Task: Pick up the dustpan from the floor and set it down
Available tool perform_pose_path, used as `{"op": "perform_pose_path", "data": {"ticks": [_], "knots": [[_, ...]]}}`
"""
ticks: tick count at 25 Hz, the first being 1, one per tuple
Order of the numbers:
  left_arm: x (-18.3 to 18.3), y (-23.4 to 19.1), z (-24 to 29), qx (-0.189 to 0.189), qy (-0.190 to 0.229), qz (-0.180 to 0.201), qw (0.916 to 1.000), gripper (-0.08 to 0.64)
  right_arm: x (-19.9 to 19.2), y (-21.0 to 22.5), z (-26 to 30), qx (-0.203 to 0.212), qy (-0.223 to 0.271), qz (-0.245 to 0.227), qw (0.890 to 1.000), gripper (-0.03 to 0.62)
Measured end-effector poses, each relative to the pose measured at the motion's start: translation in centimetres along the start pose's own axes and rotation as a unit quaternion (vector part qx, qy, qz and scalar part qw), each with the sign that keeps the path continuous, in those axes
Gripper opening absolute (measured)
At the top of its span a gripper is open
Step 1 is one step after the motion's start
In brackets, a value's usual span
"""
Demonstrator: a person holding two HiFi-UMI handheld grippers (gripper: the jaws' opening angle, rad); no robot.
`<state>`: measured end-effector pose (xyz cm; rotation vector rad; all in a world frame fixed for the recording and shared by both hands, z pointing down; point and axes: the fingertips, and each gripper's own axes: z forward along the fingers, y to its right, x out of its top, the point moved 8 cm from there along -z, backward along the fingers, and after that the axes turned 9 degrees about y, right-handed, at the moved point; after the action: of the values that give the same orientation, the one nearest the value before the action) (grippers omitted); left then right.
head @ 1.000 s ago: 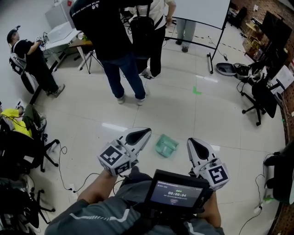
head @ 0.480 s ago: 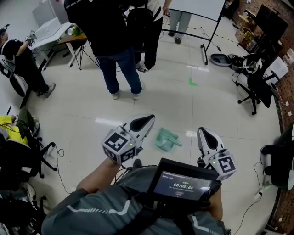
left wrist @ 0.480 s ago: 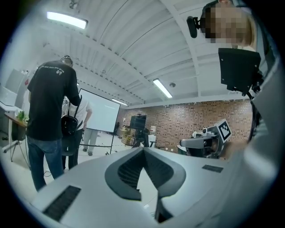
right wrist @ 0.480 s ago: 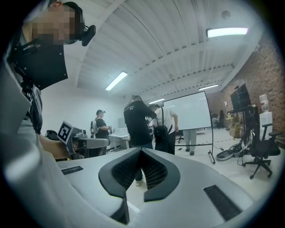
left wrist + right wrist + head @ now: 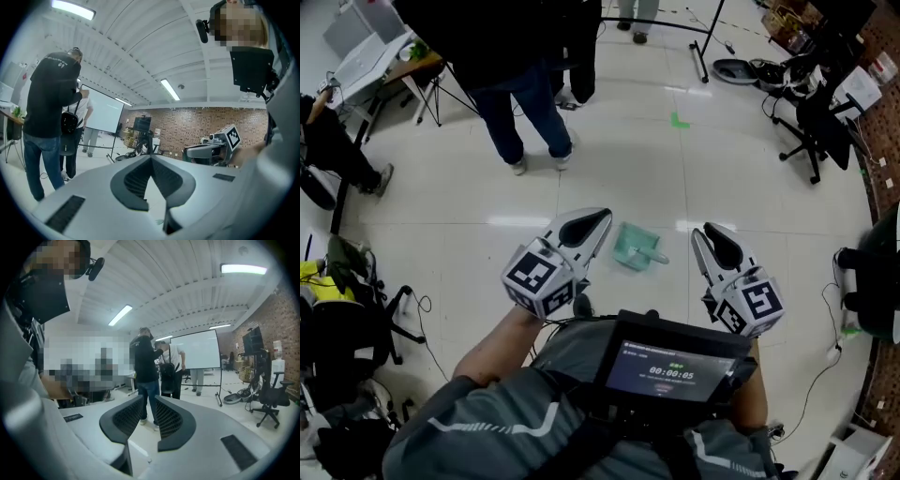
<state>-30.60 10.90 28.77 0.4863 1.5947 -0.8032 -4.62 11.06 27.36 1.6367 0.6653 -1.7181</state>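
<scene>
Head view: I hold both hands out low before me, the left gripper (image 5: pixel 598 223) and right gripper (image 5: pixel 713 236) pointing forward, with the green dustpan (image 5: pixel 636 247) lying on the floor (image 5: pixel 722 178) between them. Left gripper view: my jaws meet at their tips, empty. Right gripper view: my jaws have just been opening and stand apart, with nothing between them.

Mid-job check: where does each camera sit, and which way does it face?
Head view: on the person's head, steeply down at floor and dustpan; forearms, left gripper, right gripper show.
Left gripper view: on that gripper, near level across the room; closed fingers show.
Right gripper view: likewise, toward the whiteboard; fingers just opening, empty.
Shared: both gripper views catch the dark-topped standing person.
</scene>
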Motion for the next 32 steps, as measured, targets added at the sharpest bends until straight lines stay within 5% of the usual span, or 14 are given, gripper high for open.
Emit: {"op": "perform_pose_path", "data": {"ticks": [10,14,20,26,32], "knots": [[-12.8,-3.5,7.7,-0.003,-0.092,-0.055,0.9943,0.034,-13.6,8.2,4.5,0.039,-0.102,0.033,0.993,0.144],[-19.5,-6.0,9.6,0.024,-0.127,-0.06,0.9898,0.034,-20.8,10.4,6.4,0.06,-0.143,0.017,0.988,0.149],[-29.5,-9.9,13.0,0.029,-0.188,-0.071,0.9792,0.034,-31.7,13.1,11.2,0.111,-0.206,-0.015,0.972,0.241],[-37.2,-13.0,16.0,0.065,-0.185,-0.097,0.9758,0.034,-42.0,15.8,14.1,0.146,-0.236,0.0,0.961,0.258],[-45.2,-14.4,17.4,0.056,-0.205,-0.102,0.9718,0.034,-50.3,17.1,15.8,0.167,-0.263,-0.044,0.949,0.258]]}}
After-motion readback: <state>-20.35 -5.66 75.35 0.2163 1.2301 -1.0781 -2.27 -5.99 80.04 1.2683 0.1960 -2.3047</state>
